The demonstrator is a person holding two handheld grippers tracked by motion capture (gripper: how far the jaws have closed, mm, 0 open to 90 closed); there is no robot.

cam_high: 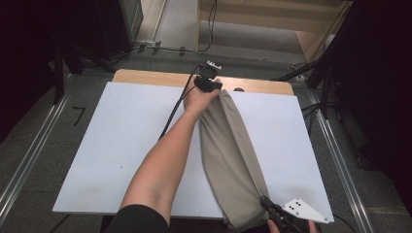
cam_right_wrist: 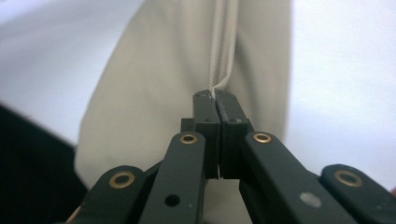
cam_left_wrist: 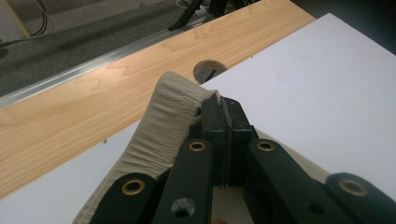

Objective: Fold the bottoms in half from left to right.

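Observation:
A long beige cloth (cam_high: 233, 155) lies stretched from the far edge of the white board (cam_high: 121, 145) to its near edge. My left gripper (cam_high: 219, 89) is at the far end, shut on the cloth's folded tip. In the left gripper view the jaws (cam_left_wrist: 223, 105) pinch the bunched beige fabric (cam_left_wrist: 163, 121) just above the board. My right gripper (cam_high: 266, 200) is at the near right corner, shut on the cloth's edge. The right gripper view has the jaws (cam_right_wrist: 217, 100) closed on a thin ribbed edge (cam_right_wrist: 224, 42) of the cloth (cam_right_wrist: 154, 79), pulled taut.
The board rests on a wooden tabletop (cam_high: 145, 76) with a round hole (cam_left_wrist: 209, 70) close to the left gripper. A cable (cam_high: 175, 109) trails along the left forearm. Metal floor rails (cam_high: 29, 155) run on both sides, and stand legs (cam_high: 316, 77) are at the far right.

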